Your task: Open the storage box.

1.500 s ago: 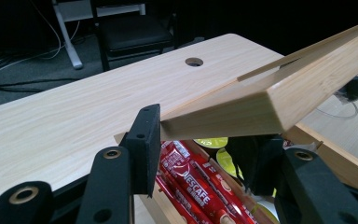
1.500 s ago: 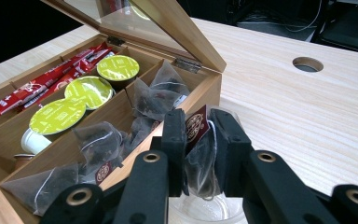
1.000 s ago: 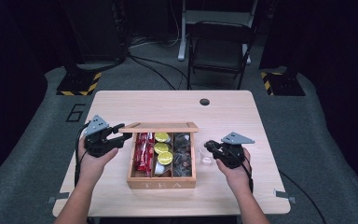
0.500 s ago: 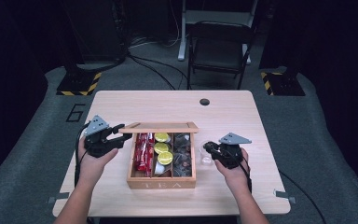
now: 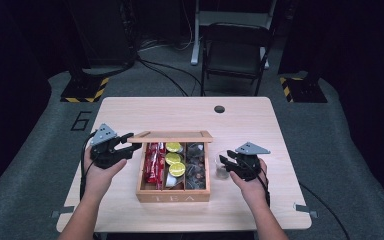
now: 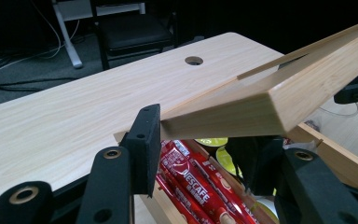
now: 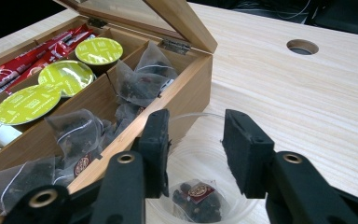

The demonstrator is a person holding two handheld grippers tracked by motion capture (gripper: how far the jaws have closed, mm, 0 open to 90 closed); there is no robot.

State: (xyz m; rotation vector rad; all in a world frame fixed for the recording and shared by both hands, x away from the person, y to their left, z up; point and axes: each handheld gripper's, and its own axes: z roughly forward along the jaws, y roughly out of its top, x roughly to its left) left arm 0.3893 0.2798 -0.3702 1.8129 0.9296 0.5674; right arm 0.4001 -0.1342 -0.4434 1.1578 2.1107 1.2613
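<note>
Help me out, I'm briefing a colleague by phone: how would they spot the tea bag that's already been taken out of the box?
Start at the wooden tea box in the middle of the table. Just off its right side stands a clear cup, below the right gripper. The tea bag lies alone at the bottom of that cup, unlike the others piled in the box's right compartment.
</note>
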